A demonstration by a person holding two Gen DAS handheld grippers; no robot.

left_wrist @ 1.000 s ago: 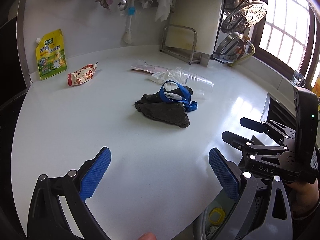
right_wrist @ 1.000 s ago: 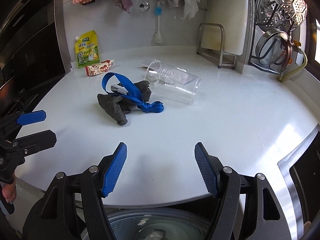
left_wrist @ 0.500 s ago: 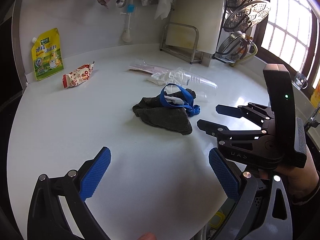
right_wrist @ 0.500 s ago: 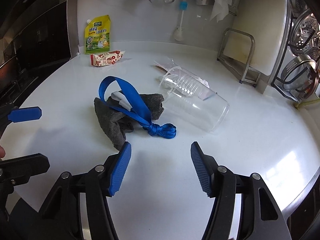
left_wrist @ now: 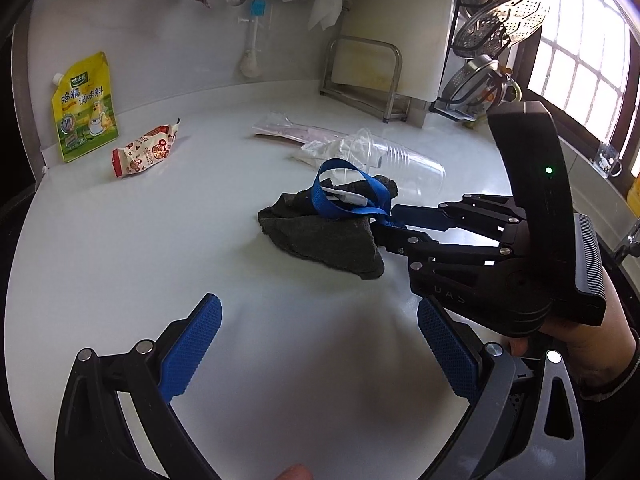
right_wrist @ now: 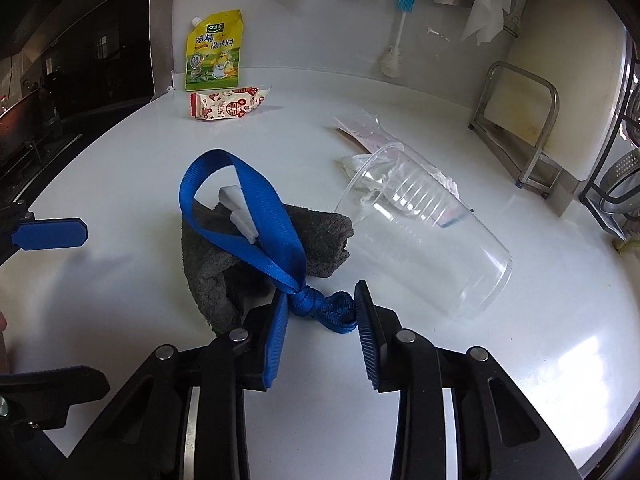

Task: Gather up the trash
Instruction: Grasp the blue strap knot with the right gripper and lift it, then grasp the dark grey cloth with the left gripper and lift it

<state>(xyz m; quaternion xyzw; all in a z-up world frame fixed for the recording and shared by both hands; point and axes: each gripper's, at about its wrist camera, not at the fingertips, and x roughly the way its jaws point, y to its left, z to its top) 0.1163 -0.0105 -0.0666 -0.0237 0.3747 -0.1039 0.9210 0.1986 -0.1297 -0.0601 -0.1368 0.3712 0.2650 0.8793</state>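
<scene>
A blue strap [right_wrist: 248, 216] with a knotted end lies looped over a dark grey cloth [right_wrist: 320, 240] on the white counter [right_wrist: 520, 340]. My right gripper [right_wrist: 320, 316] is closing on the knot, which fills the gap and touches both blue pads. The left wrist view shows the right gripper [left_wrist: 384, 224] reaching the strap [left_wrist: 344, 196] and cloth [left_wrist: 320, 236] from the right. Just behind lies a clear plastic cup [right_wrist: 432, 248] on its side. My left gripper [left_wrist: 320, 352] stands open over bare counter in front of the cloth, with nothing between its fingers.
A red-and-white snack wrapper [right_wrist: 228, 108] and a yellow seasoning pouch [right_wrist: 214, 52] sit at the back left by the wall. A thin plastic sleeve [right_wrist: 360, 132] and crumpled tissue [left_wrist: 320, 150] lie behind the cup. A metal rack with a cutting board [right_wrist: 516, 120] stands back right.
My right gripper moved forward over the counter to the strap's knot, and its jaws narrowed around it. The left gripper edged slightly forward and stayed open.
</scene>
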